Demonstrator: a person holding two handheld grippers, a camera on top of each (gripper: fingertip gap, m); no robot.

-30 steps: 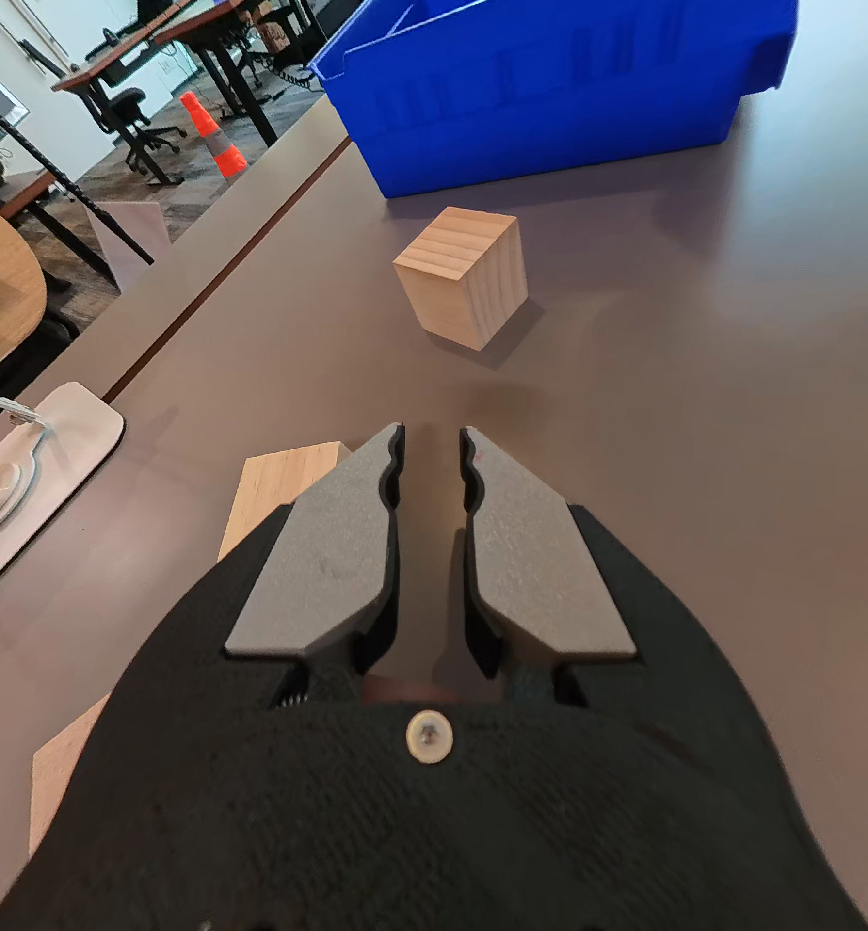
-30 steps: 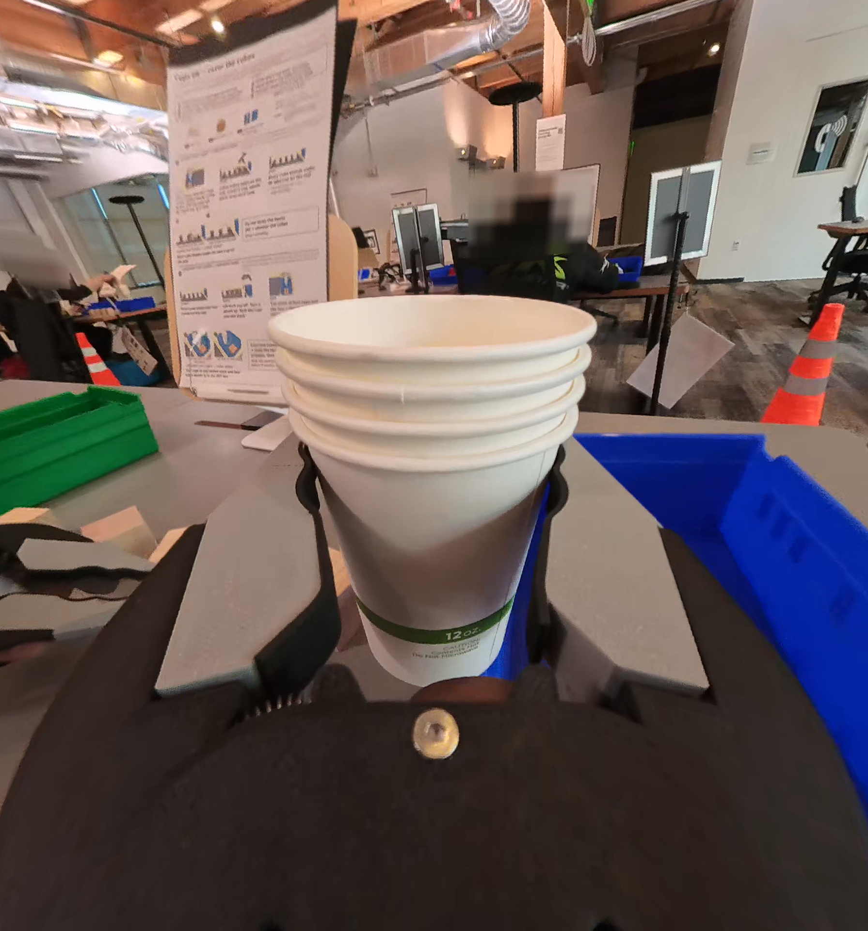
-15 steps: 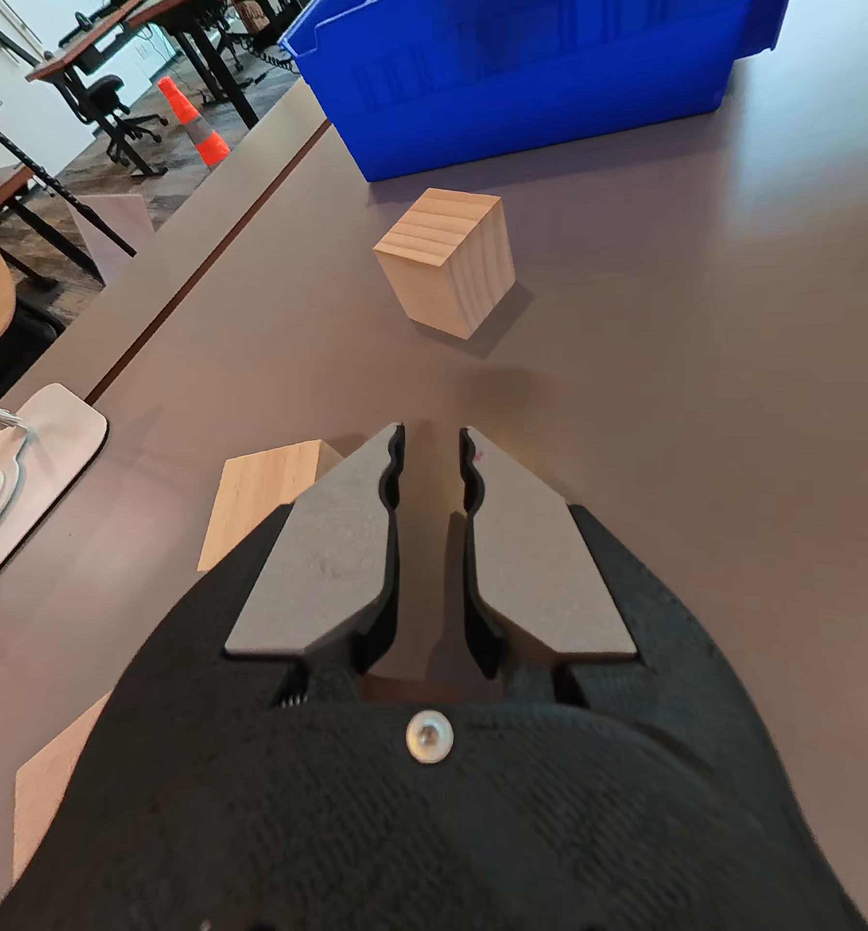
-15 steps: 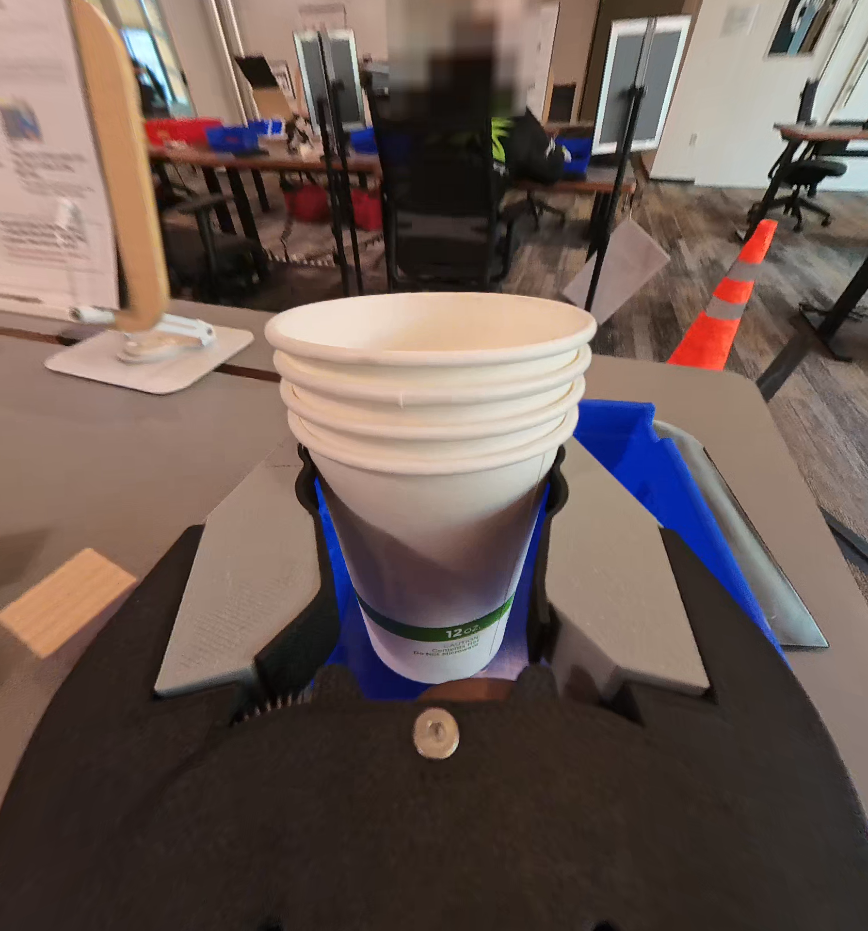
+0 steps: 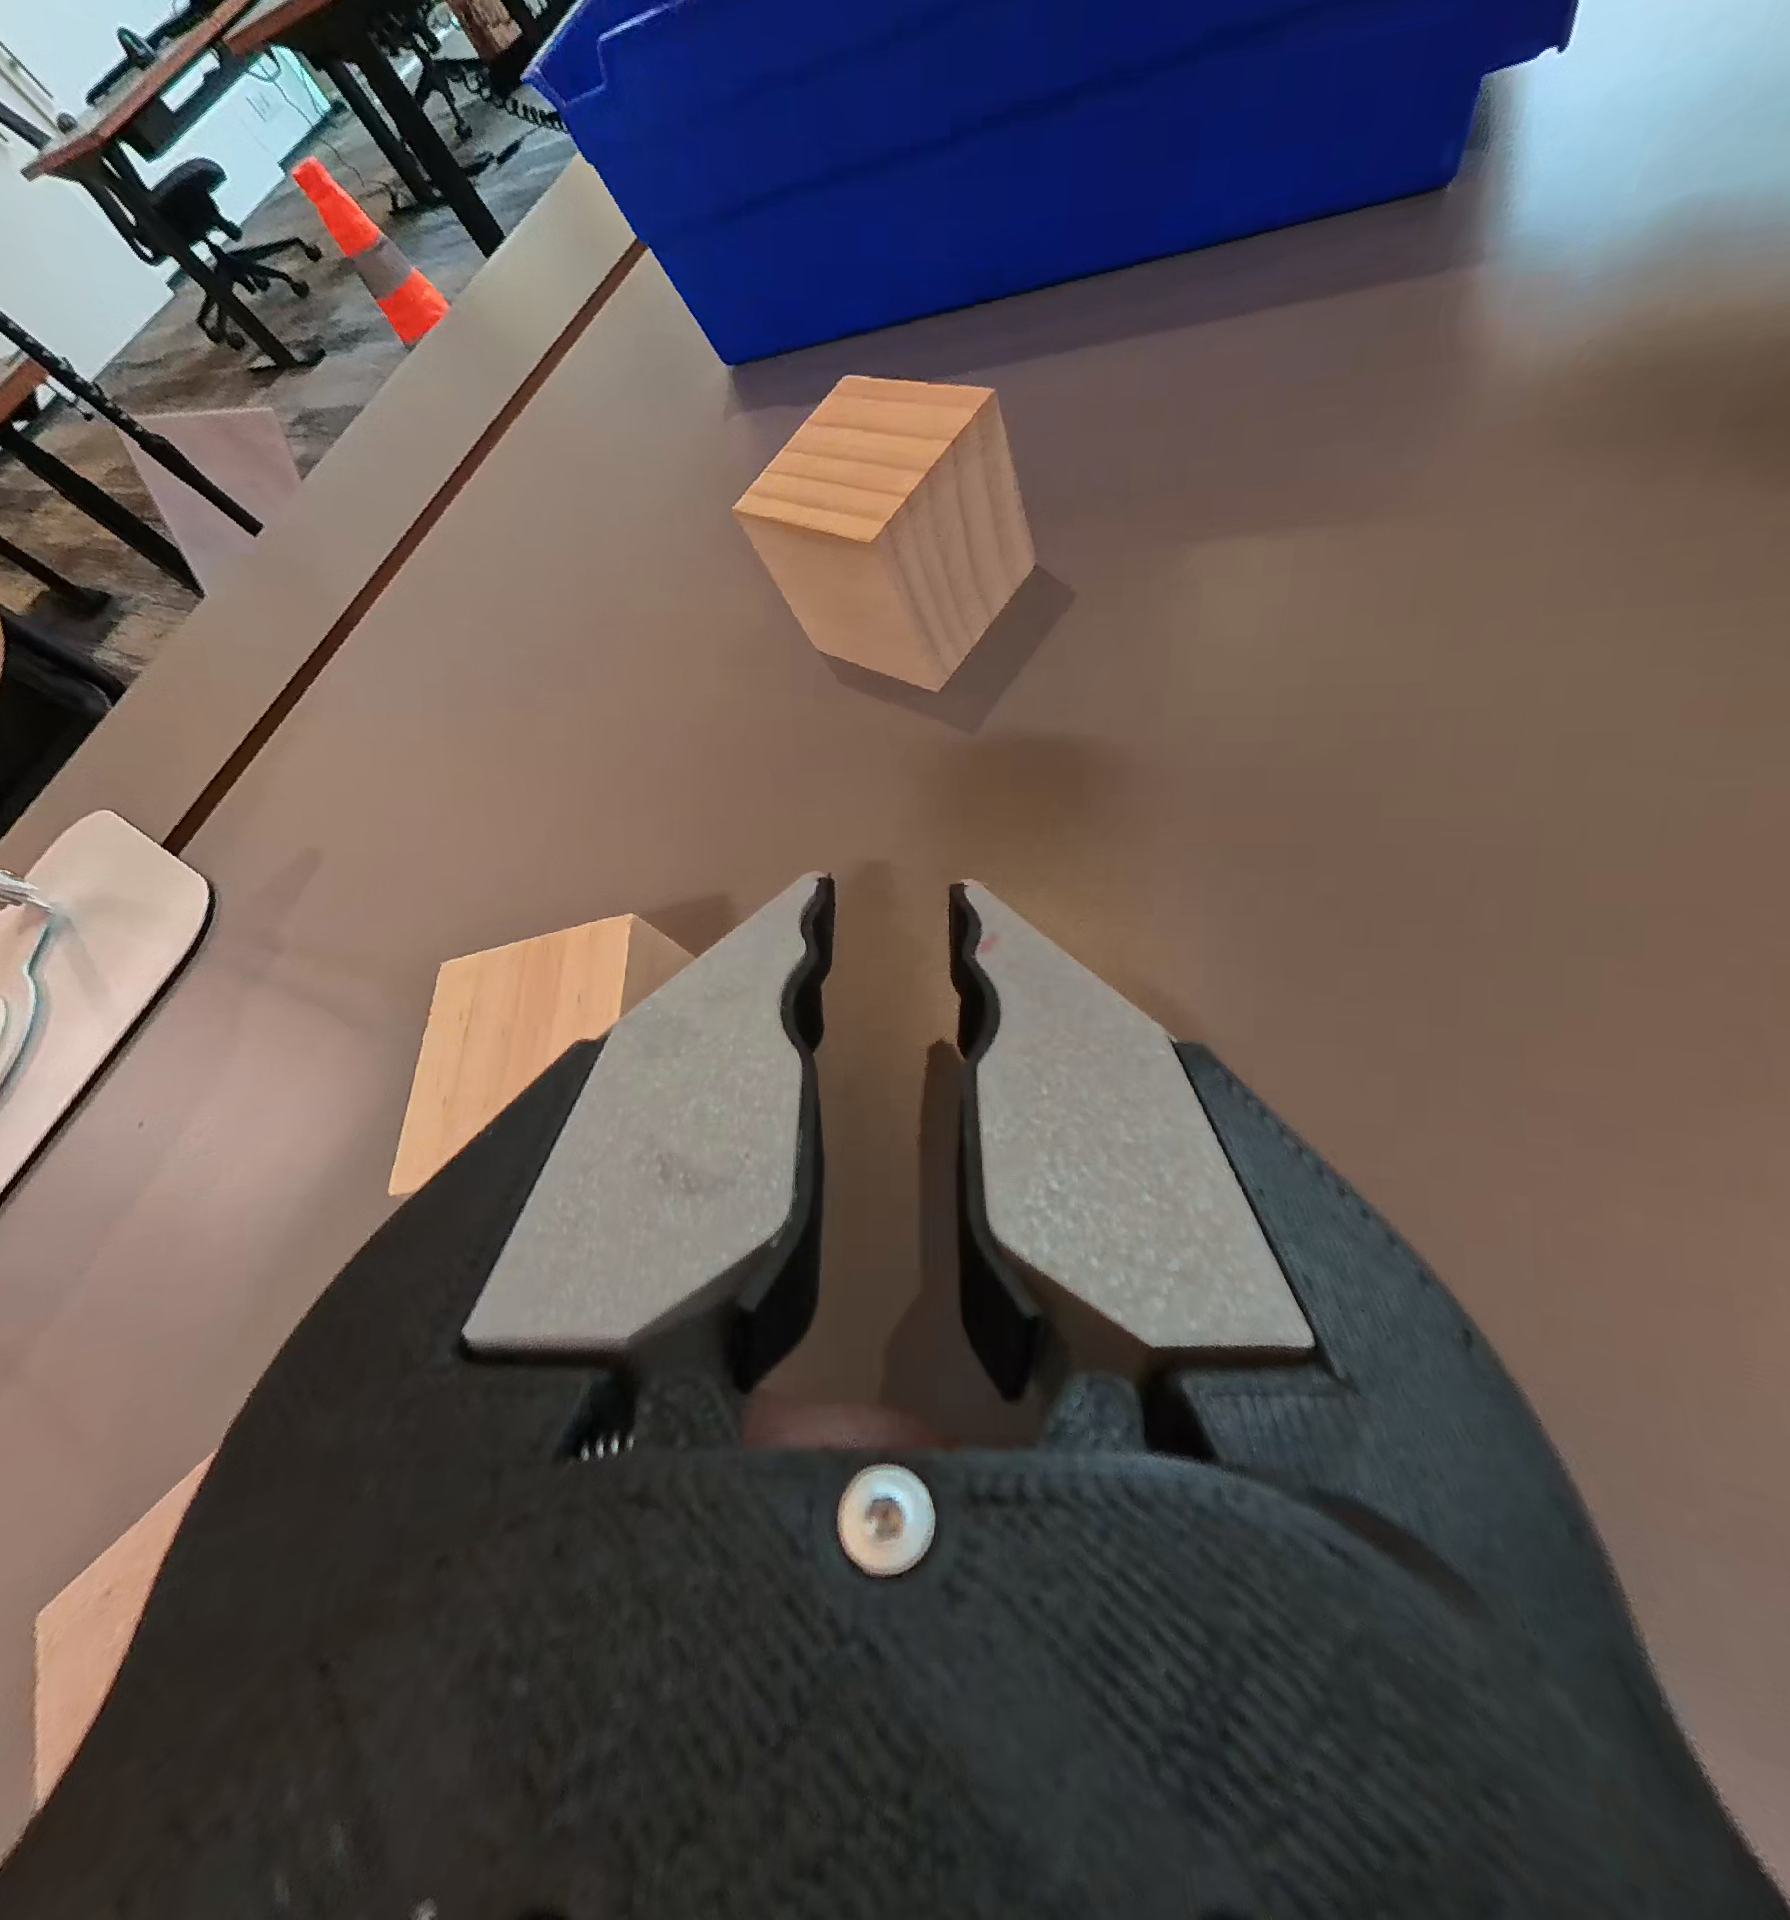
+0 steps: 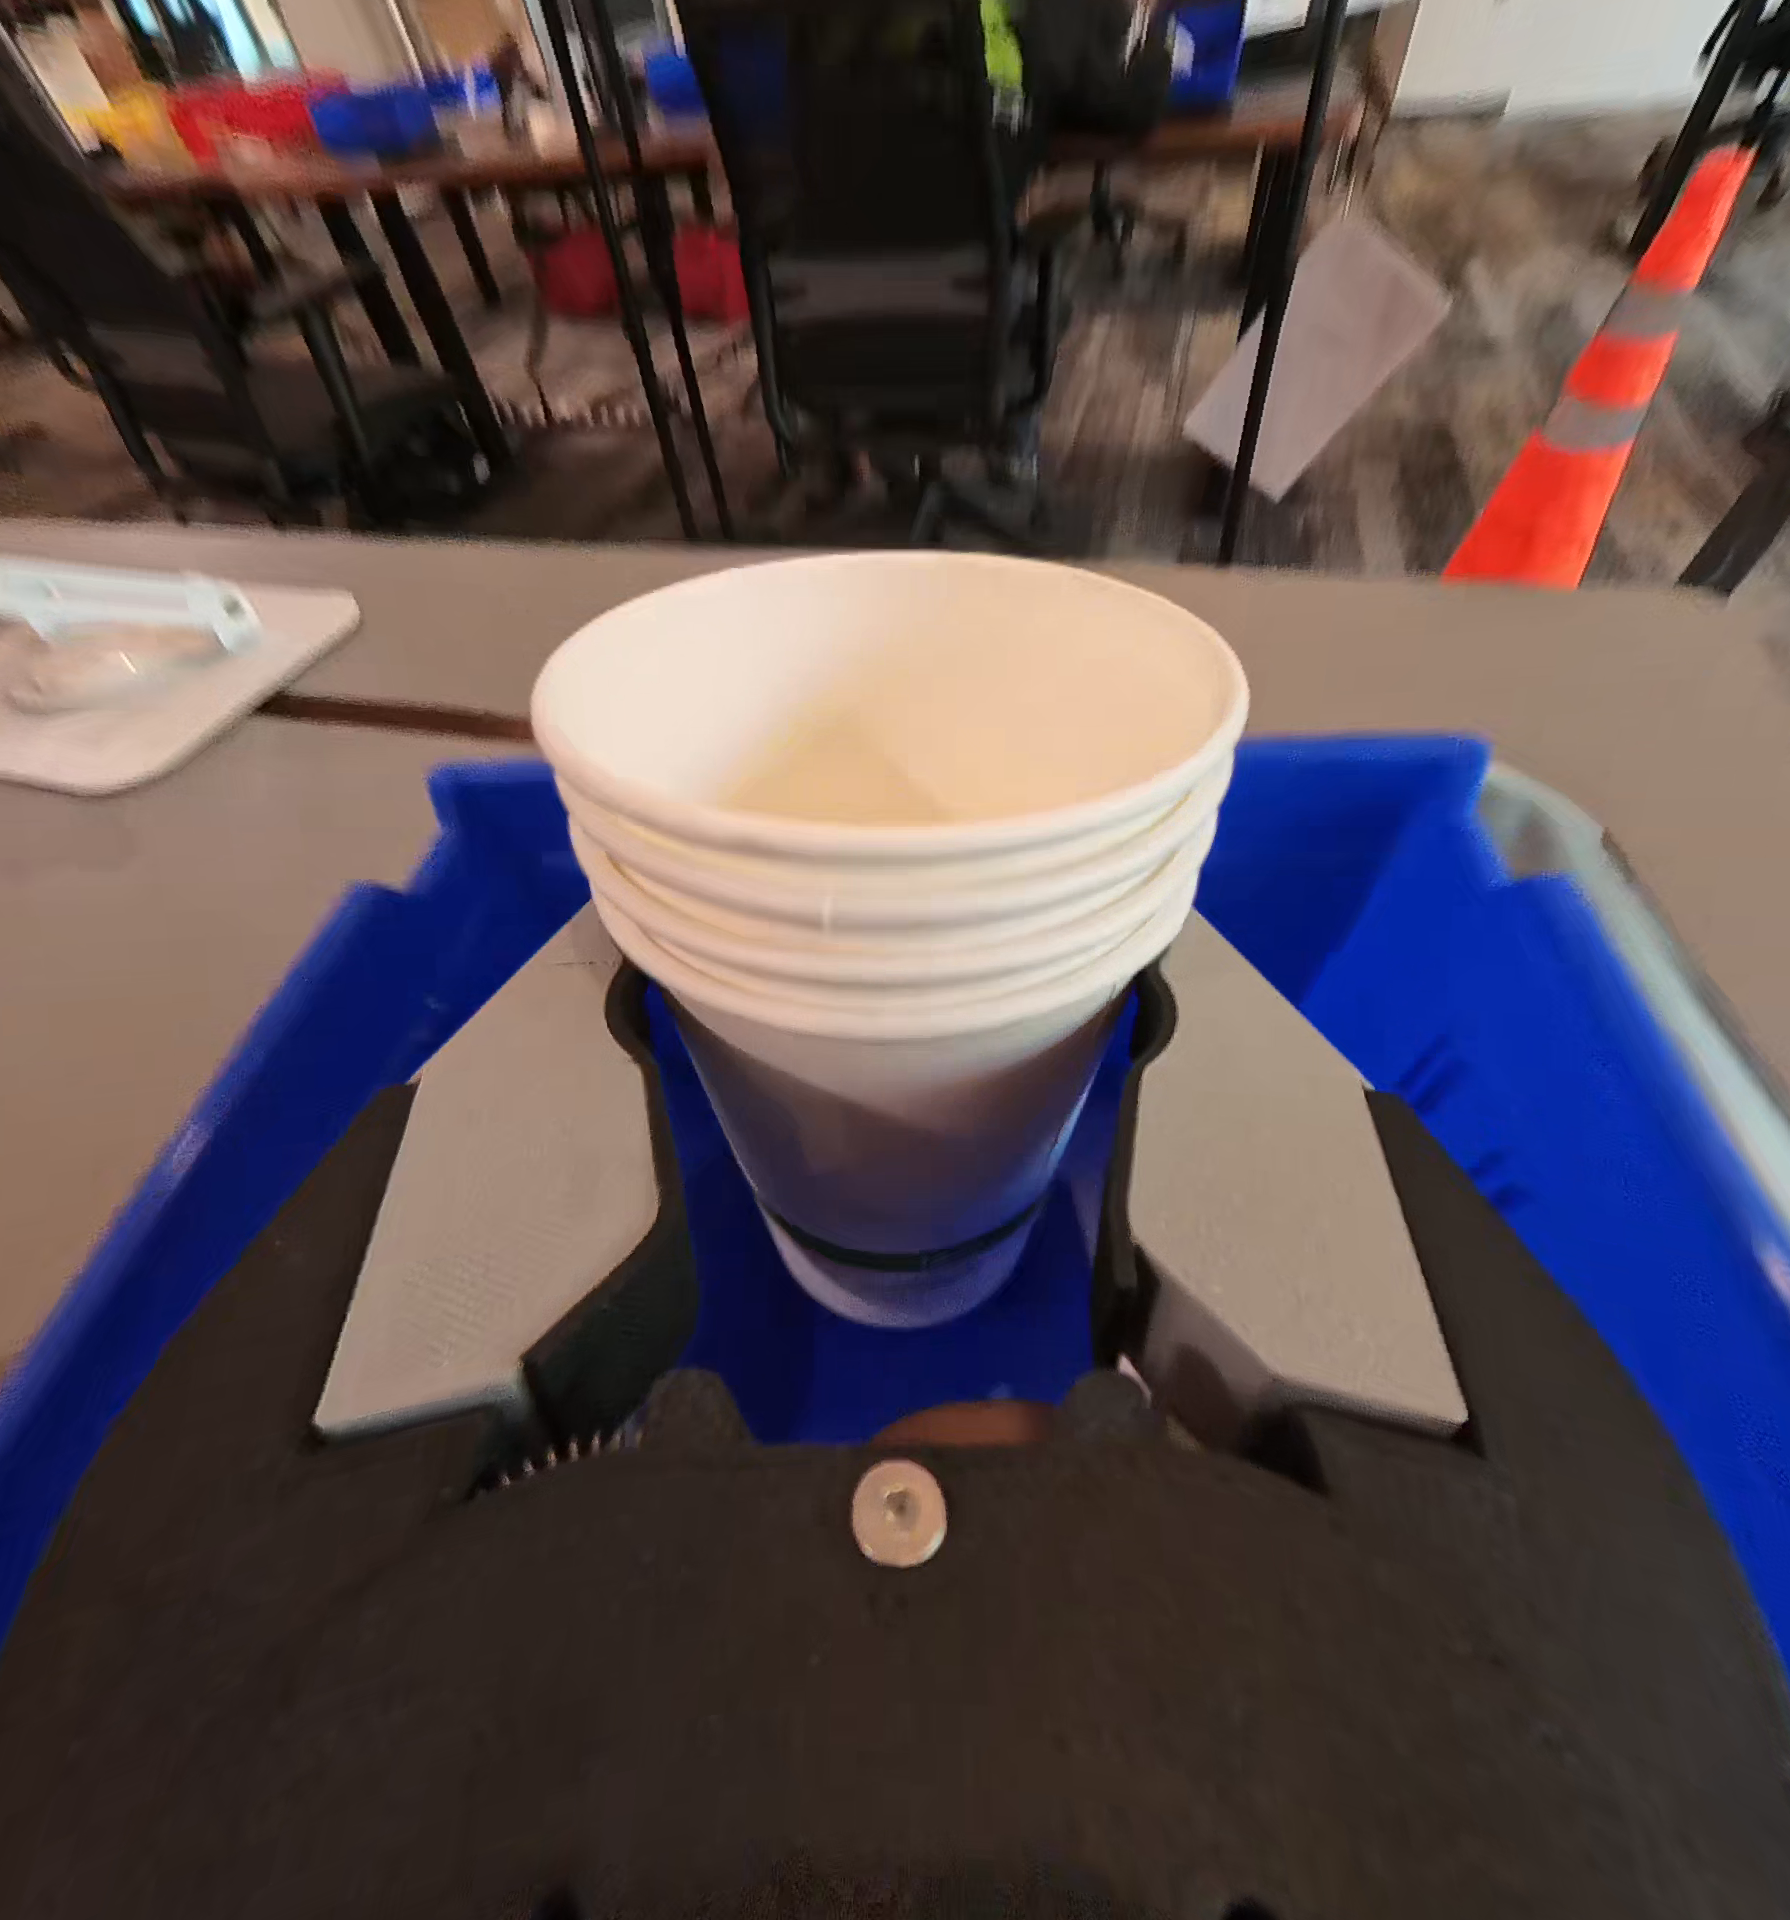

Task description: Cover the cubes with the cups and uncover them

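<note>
In the left wrist view, a wooden cube (image 5: 886,530) stands on the brown table (image 5: 1390,831) ahead of my left gripper (image 5: 891,894). This gripper is open by a narrow gap with nothing between its fingers. A second wooden cube (image 5: 517,1049) lies partly under its left finger, and a third (image 5: 91,1621) shows at the lower left. In the right wrist view, my right gripper (image 6: 891,997) is shut on a stack of several white paper cups (image 6: 886,748). Its pads sit just under the lowest rim. It holds the stack mouth-up over the blue bin (image 6: 1493,1039).
The blue bin (image 5: 1026,156) stands at the table's far side behind the cube. A flat stand base (image 5: 70,997) lies at the left and also shows in the right wrist view (image 6: 132,686). Beyond the table edge are an orange cone (image 6: 1618,374), chairs and desks.
My right gripper swung right and tipped down over the blue bin. The cup stack pivoted in the grasp, so its inside now shows. The left gripper barely moved.
</note>
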